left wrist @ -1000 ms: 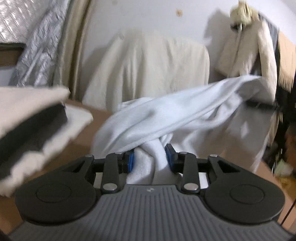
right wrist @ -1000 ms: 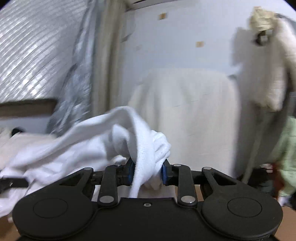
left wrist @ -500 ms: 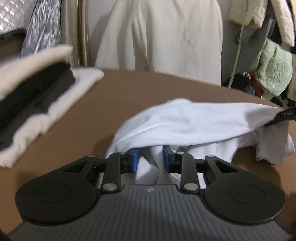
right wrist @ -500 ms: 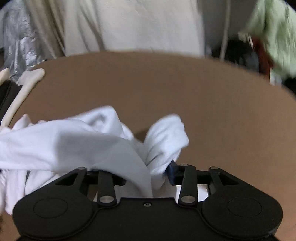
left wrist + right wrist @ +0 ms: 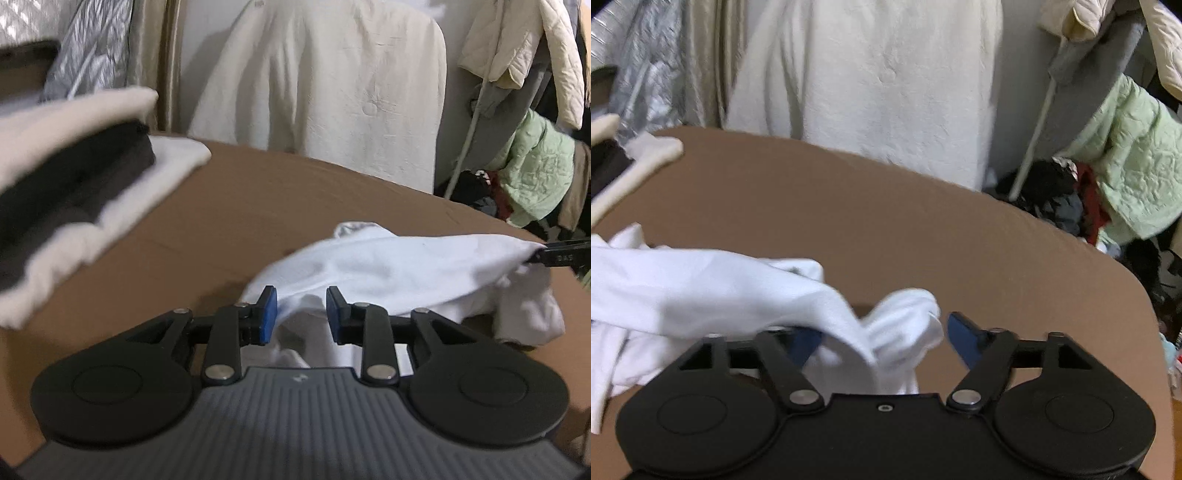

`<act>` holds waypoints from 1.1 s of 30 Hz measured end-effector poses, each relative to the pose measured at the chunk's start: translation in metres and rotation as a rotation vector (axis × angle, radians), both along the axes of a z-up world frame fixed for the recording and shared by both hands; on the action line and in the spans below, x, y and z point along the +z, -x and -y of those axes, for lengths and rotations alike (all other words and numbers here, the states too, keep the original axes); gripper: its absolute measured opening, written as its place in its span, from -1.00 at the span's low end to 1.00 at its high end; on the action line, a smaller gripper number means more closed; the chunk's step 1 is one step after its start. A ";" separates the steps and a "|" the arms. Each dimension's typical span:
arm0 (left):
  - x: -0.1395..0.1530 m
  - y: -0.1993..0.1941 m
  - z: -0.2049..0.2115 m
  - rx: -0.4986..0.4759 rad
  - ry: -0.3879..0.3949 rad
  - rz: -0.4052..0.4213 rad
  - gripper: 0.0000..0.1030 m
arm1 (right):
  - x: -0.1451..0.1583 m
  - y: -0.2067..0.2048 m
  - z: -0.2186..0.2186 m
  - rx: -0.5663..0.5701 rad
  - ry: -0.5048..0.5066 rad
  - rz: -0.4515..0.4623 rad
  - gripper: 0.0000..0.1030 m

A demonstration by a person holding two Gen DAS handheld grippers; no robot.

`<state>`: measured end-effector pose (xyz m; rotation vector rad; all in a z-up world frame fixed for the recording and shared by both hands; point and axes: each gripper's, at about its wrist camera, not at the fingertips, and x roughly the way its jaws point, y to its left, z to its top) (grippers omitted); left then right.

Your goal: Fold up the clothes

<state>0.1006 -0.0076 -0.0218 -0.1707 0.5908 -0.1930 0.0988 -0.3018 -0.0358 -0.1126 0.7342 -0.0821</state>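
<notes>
White garment [image 5: 402, 266] crumpled on brown table [image 5: 229, 221], left gripper [image 5: 301, 314] narrow, cloth between its pads, grip unclear, right gripper [image 5: 882, 339] opening, fold loose between its pads

Blurred folded stack [image 5: 74, 199] cut off at left

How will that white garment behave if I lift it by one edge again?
Probably very floppy: the white garment sags in loose folds between the claws and bunches on the brown table. It looks thin and light, so it should rise easily. It may slip free: the right claw is opening, with cloth between its pads.
</notes>
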 end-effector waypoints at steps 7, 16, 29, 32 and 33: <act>0.003 0.012 0.022 -0.031 -0.095 0.065 -0.24 | -0.006 0.001 -0.009 0.062 -0.024 0.158 -0.50; 0.003 0.024 0.034 -0.153 -0.024 0.094 -0.04 | 0.036 0.037 -0.018 0.195 -0.256 0.272 -0.84; -0.042 -0.004 -0.022 -0.282 0.892 -0.211 0.28 | 0.015 0.068 -0.096 0.691 -0.498 0.055 -0.84; -0.040 -0.001 -0.020 -0.265 0.810 -0.194 0.28 | 0.012 0.080 -0.117 0.762 -0.423 0.036 -0.85; -0.037 0.000 -0.018 -0.267 0.787 -0.186 0.28 | 0.014 0.082 -0.118 0.761 -0.410 0.036 -0.85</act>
